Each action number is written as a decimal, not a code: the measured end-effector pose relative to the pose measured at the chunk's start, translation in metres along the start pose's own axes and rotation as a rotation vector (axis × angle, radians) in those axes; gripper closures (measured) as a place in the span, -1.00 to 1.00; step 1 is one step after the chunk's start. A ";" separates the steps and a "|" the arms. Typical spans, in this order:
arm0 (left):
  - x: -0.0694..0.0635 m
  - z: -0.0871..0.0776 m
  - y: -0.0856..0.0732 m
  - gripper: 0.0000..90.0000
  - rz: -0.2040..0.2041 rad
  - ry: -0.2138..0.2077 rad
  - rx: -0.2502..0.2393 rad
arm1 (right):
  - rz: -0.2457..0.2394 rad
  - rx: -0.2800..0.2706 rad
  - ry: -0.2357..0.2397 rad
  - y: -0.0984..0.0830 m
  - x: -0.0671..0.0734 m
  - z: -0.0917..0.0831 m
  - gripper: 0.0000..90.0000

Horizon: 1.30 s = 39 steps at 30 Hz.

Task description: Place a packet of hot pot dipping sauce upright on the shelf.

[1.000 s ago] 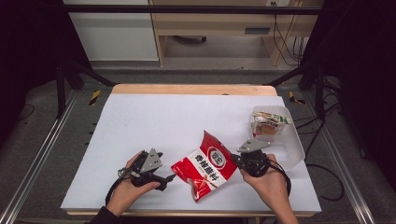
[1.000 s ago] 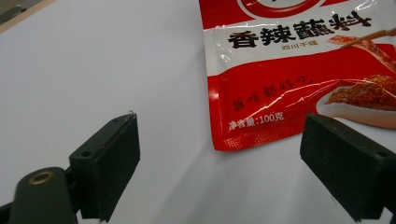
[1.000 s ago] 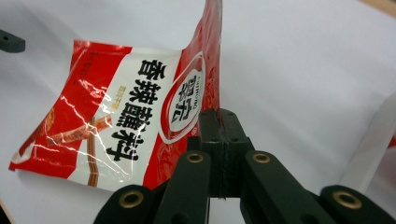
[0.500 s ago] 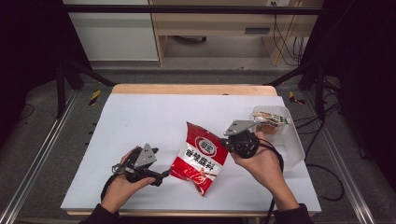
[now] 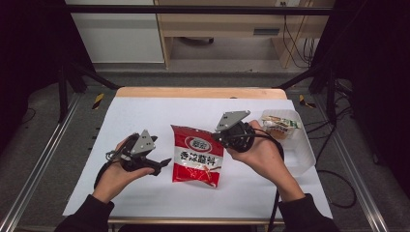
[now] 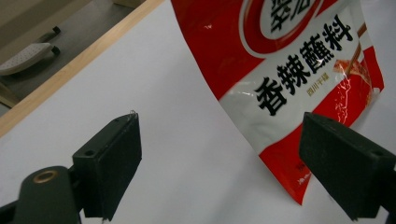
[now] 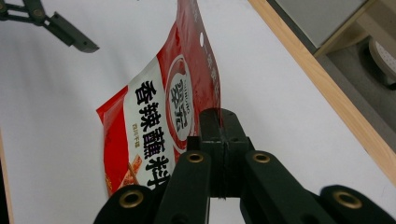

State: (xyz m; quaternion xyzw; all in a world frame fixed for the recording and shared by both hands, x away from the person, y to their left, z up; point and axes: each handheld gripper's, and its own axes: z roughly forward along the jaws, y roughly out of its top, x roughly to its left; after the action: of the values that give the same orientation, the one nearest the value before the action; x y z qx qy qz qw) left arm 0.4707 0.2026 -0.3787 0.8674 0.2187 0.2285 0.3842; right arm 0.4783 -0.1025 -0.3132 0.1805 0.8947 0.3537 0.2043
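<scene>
The red sachet point(image 6: 299, 84) is cut off by the top edge in the left gripper view, so its upper seal is not visible, and the right jaw covers a part of its lower corner. In the right gripper view, the closed jaws of the right gripper point(image 7: 219, 140) hide the edge of the sachet that they pinch, and its lower end is behind the gripper body. In the high view, the packets inside the clear container point(image 5: 295, 145) at the far right are too small to read. The left gripper point(image 5: 157, 164) is partly covered by the person's hand.
</scene>
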 end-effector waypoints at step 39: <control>0.009 0.002 0.048 1.00 0.069 -0.182 -0.044 | -0.103 0.010 0.065 0.016 -0.005 -0.009 0.91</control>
State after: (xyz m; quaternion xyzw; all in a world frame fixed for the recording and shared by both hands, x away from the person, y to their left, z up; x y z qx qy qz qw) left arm 0.4889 0.1776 -0.3410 0.8830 0.1481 0.1666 0.4131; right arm 0.4808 -0.0992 -0.2950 0.1235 0.9108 0.3440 0.1922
